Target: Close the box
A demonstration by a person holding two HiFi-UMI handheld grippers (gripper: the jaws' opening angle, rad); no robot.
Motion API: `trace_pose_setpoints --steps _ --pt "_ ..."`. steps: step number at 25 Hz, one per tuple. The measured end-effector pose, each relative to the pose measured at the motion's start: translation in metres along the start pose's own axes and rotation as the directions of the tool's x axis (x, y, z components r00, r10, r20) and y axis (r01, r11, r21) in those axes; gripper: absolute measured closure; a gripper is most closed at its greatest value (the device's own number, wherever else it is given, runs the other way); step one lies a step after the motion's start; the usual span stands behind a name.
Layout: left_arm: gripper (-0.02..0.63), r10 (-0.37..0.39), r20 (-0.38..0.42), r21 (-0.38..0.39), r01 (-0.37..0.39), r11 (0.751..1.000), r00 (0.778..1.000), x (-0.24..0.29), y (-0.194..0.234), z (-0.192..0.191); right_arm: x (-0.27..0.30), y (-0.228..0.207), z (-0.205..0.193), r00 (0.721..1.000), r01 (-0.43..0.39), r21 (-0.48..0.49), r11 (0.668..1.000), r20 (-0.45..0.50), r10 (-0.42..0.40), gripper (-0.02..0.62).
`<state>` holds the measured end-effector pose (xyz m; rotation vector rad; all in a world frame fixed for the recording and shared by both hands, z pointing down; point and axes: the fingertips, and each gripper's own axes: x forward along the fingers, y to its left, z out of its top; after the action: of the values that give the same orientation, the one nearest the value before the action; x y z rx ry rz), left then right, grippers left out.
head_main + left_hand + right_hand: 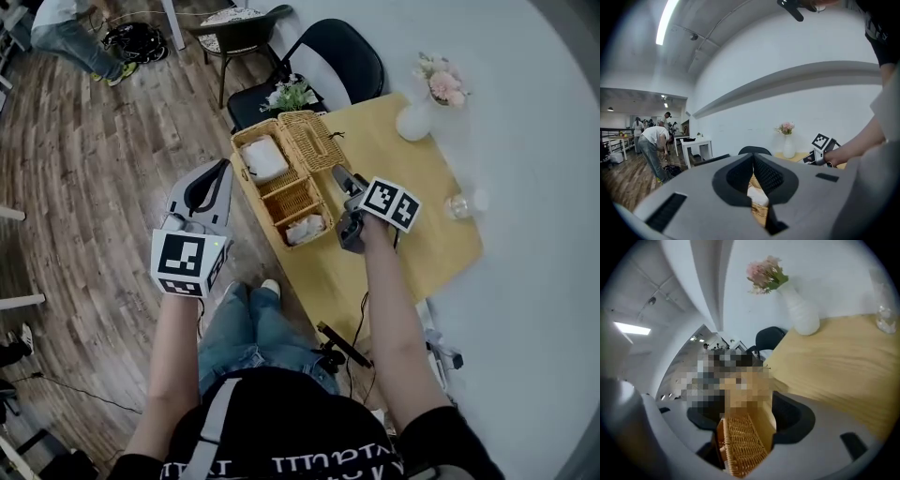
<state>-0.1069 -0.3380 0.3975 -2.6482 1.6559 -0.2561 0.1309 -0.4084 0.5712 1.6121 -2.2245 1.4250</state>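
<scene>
A wicker box [246,183] stands on the yellow table [422,253], with white items in its compartments. Its lid [314,141] is swung open to the right side. My right gripper [339,178] is at the lid's near edge. In the right gripper view the jaws [747,416] stand apart, open, with the woven lid [743,446] between them, closer to the left jaw. My left gripper [221,171] hangs off the table's left edge, beside the box and apart from it. It is shut [753,161], and a sliver of the box shows through the jaws.
A white vase with pink flowers [417,117] and a clear glass [459,206] stand on the table's far right. A black chair [333,56] with a green plant [289,94] is behind the table. A person [70,37] bends over at the far left.
</scene>
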Motion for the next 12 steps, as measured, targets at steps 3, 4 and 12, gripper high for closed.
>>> trace_pose_setpoints --steps 3,4,12 --pt "0.593 -0.020 -0.032 0.008 0.020 1.000 0.999 0.007 0.001 -0.006 0.018 -0.013 -0.004 0.999 -0.012 0.087 0.996 -0.038 0.015 0.281" --pt "0.594 -0.022 -0.038 0.010 0.022 1.000 0.999 0.009 0.002 -0.007 0.024 -0.015 -0.004 0.999 -0.017 0.106 0.994 -0.048 0.023 0.281" --pt "0.594 -0.019 -0.094 0.043 0.023 0.999 0.995 0.016 0.022 -0.020 0.060 -0.029 0.007 0.993 -0.084 0.289 0.954 -0.058 0.105 0.285"
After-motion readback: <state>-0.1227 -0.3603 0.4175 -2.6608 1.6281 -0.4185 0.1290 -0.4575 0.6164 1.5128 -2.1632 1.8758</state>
